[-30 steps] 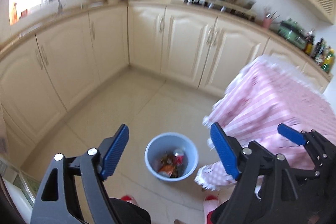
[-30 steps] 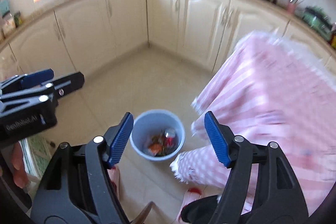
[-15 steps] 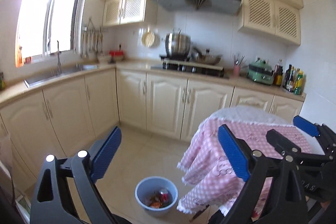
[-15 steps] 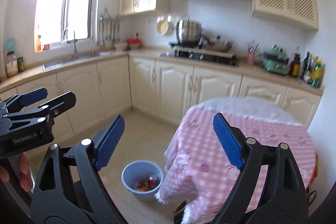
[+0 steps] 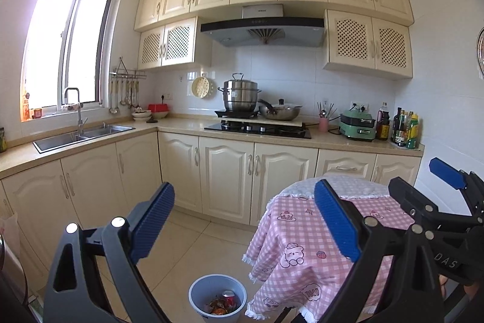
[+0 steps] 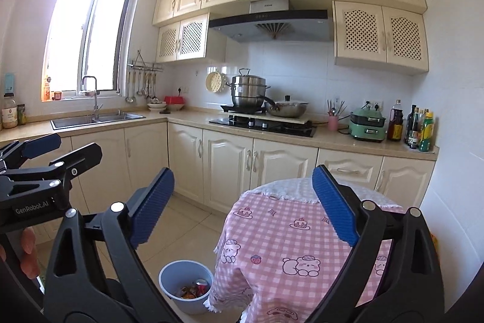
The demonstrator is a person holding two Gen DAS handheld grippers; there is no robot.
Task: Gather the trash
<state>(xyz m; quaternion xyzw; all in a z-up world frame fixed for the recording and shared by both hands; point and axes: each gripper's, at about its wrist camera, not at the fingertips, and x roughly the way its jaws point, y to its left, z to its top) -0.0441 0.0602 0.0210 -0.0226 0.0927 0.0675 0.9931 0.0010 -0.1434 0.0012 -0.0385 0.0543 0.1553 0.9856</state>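
A blue-grey bin (image 5: 199, 286) stands on the floor beside the table, low in the left wrist view. Trash (image 5: 225, 303) lies in it, with a red can (image 5: 229, 295) on top. The right wrist view shows the same bin (image 6: 172, 271) and its trash (image 6: 193, 291). My left gripper (image 5: 243, 192) is open and empty, well above the bin. My right gripper (image 6: 243, 176) is also empty, and its jaws are opening. Each gripper shows at the edge of the other's view: the right gripper (image 5: 423, 183) and the left gripper (image 6: 66, 149).
A round table under a pink checked cloth (image 6: 287, 226) stands right of the bin. Cream cabinets (image 5: 227, 177) line the back and left walls. The counter carries a sink (image 5: 81, 135), a stove with pots (image 5: 257, 126) and bottles (image 5: 405, 129). A hand (image 6: 27, 250) holds the left gripper.
Both grippers rose and tipped up from looking down at the bin to a level view of the kitchen. The bin slid to the bottom of both views. The jaws spread wider.
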